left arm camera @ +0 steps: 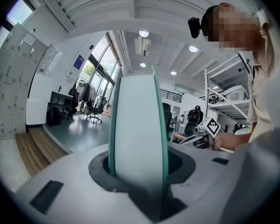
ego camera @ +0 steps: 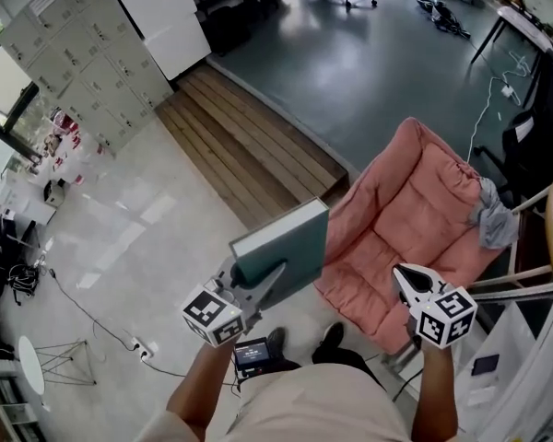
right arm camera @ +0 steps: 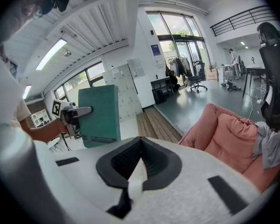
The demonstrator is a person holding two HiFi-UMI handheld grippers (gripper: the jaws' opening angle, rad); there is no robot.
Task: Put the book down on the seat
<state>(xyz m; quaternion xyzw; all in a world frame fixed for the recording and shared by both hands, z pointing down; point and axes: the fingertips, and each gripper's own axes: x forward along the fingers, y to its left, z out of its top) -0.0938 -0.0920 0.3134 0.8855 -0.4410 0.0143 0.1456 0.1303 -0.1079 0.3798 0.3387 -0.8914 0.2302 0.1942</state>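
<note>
Book (ego camera: pixel 286 242) held in the air beside the pink seat (ego camera: pixel 415 201)
Pinched at one edge by the left hand-held gripper (ego camera: pixel 263 282) (right hand-held gripper (ego camera: pixel 407 282) pressed together, empty); judged stiff, rather heavy, best gripped deep

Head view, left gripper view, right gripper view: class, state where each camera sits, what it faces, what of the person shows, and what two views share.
Head view: on the person's head, steeply down at pink armchair, floor; both forearms, shoes show.
Left gripper view: on left gripper, along jaws gripping the edge-on book; torso, right hand show.
Right gripper view: on right gripper, along closed empty jaws toward armchair; left forearm shows.
Shared: head and right gripper views both show book and armchair.
</note>
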